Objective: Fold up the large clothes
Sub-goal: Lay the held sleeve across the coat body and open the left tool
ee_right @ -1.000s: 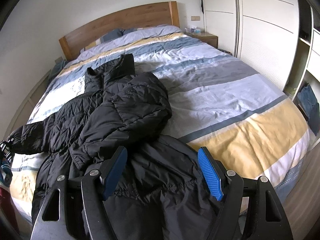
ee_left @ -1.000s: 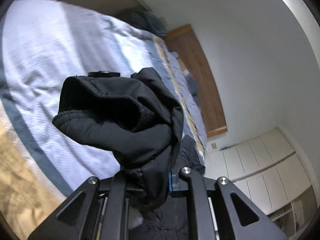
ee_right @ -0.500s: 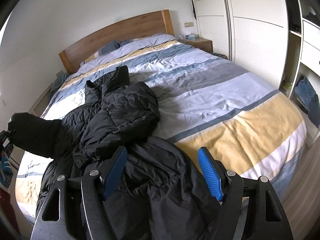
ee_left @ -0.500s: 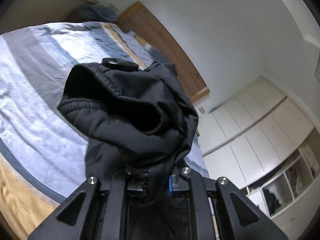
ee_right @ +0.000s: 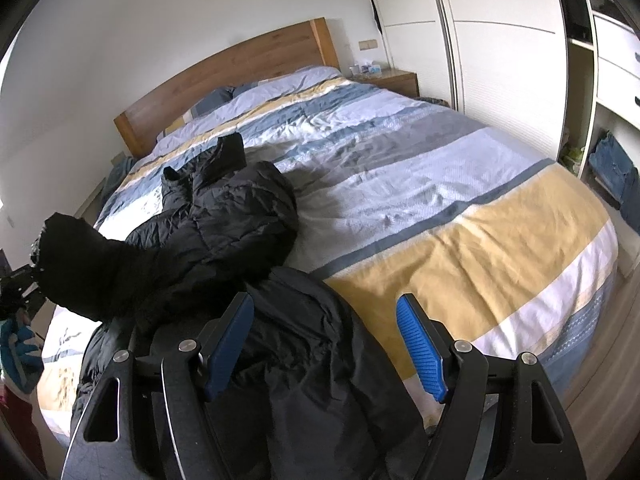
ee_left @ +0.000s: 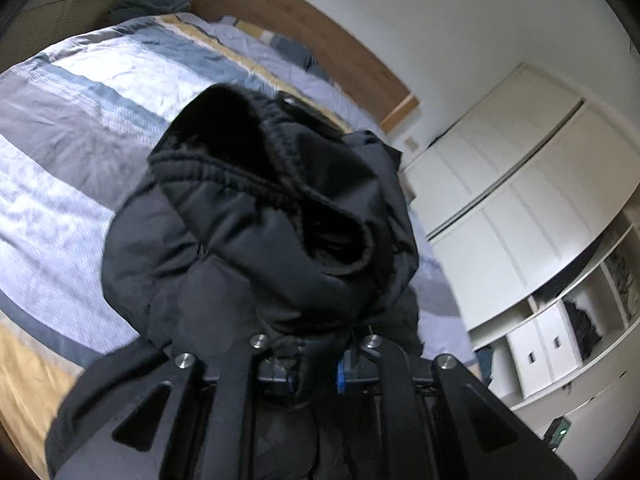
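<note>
Left gripper (ee_left: 316, 368) pinched on a jacket sleeve (ee_left: 264, 216), cuff bunched just ahead of the fingers, lifted off the bed (ee_right: 440, 184), likely for folding inward. Right gripper (ee_right: 324, 344) spread wide, empty, just above the jacket (ee_right: 224, 220) hem, poised to grab.

A black puffer jacket (ee_right: 224, 216) lay spread across the striped bed (ee_right: 440, 184), one sleeve (ee_right: 80, 264) lifted at the left edge, while the right gripper (ee_right: 324, 344) hung over its hem with jaws apart, holding nothing.
</note>
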